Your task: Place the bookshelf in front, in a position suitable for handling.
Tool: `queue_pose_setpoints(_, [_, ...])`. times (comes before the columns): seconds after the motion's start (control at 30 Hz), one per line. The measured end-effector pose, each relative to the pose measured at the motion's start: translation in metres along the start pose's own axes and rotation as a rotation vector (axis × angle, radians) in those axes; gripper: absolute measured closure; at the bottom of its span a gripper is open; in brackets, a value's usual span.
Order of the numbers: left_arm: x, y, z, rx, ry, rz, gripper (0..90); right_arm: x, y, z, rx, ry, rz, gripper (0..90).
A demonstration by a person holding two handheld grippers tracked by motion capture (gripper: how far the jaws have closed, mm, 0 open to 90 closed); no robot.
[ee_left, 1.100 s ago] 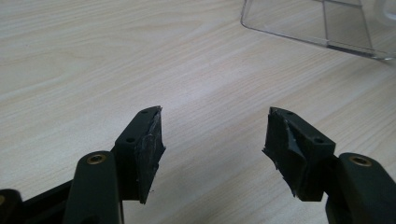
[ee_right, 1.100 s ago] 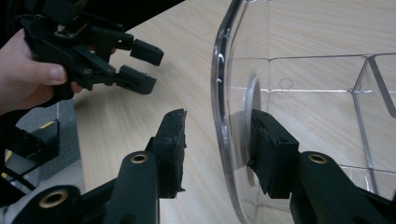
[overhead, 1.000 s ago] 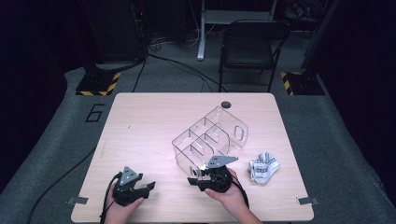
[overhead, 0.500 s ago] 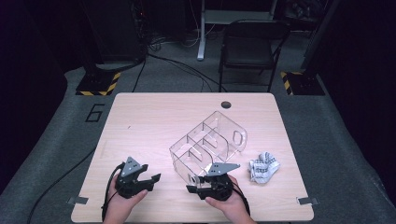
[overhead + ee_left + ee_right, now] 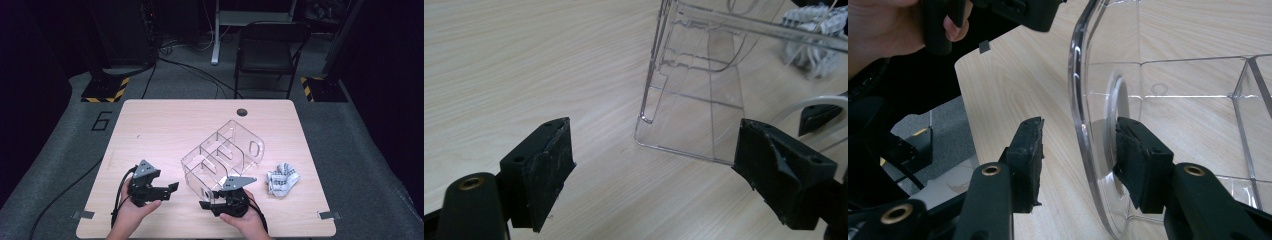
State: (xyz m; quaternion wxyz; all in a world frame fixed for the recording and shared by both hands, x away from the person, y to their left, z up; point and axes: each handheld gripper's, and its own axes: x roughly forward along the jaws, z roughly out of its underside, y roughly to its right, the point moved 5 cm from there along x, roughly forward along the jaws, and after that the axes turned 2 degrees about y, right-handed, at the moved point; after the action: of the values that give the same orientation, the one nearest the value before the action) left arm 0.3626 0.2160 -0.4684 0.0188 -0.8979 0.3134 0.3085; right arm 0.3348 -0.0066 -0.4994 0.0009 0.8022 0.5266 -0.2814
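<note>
Left gripper [image 5: 172, 188] has lifted & swung toward the clear organizer [image 5: 222, 155] mid-table, jaws spread, empty. Right gripper [image 5: 1078, 165] jaws just been easing open, straddling its near end wall, pads not pressing. Organizer's long axis runs away rightward; right hand nearer

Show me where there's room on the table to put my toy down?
The far left of the light wooden table, between its edge and the clear plastic divided organiser, is bare. It is crowded near the front, around both tools, the organiser and the crumpled white-grey cloth.
</note>
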Motion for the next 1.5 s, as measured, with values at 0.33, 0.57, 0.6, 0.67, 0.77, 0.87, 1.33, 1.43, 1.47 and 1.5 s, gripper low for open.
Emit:
queue_pose_setpoints(0.33, [-0.013, 0.002, -0.028, 0.095, 0.027, 0.005, 37.6, 0.002, 0.000, 0.000, 0.001, 0.001, -0.001, 54.1])
queue_pose_setpoints(0.57, [-0.010, 0.007, -0.046, 0.109, 0.033, 0.021, 45.8, 0.002, 0.001, 0.001, 0.006, -0.001, 0.005, 54.5])
queue_pose_setpoints(0.6, [-0.009, 0.009, -0.049, 0.102, 0.037, 0.022, 46.4, 0.001, 0.001, 0.001, 0.005, -0.001, 0.005, 54.5])
queue_pose_setpoints(0.67, [-0.008, 0.011, -0.055, 0.108, 0.027, 0.030, 49.6, 0.002, 0.001, 0.002, 0.011, -0.003, 0.005, 54.8])
queue_pose_setpoints(0.77, [-0.004, 0.014, -0.061, 0.119, 0.024, 0.031, 51.3, 0.002, 0.002, 0.003, 0.009, -0.001, 0.006, 54.8])
queue_pose_setpoints(0.87, [0.002, 0.015, -0.066, 0.132, 0.022, 0.024, 53.3, 0.002, 0.002, 0.004, 0.008, -0.004, 0.006, 54.8])
queue_pose_setpoints(1.33, [0.035, 0.012, -0.069, 0.119, 0.008, 0.001, 58.8, 0.000, 0.005, 0.008, 0.026, -0.014, 0.019, 55.8])
queue_pose_setpoints(1.43, [0.038, 0.010, -0.068, 0.134, -0.001, -0.007, 60.3, -0.001, 0.006, 0.008, 0.026, -0.013, 0.023, 55.8])
queue_pose_setpoints(1.47, [0.040, 0.010, -0.067, 0.123, -0.004, 0.007, 60.5, -0.001, 0.008, 0.008, 0.025, -0.016, 0.026, 55.8])
queue_pose_setpoints(1.5, [0.041, 0.010, -0.066, 0.124, 0.004, 0.011, 61.0, -0.002, 0.010, 0.009, 0.023, -0.016, 0.026, 55.7])
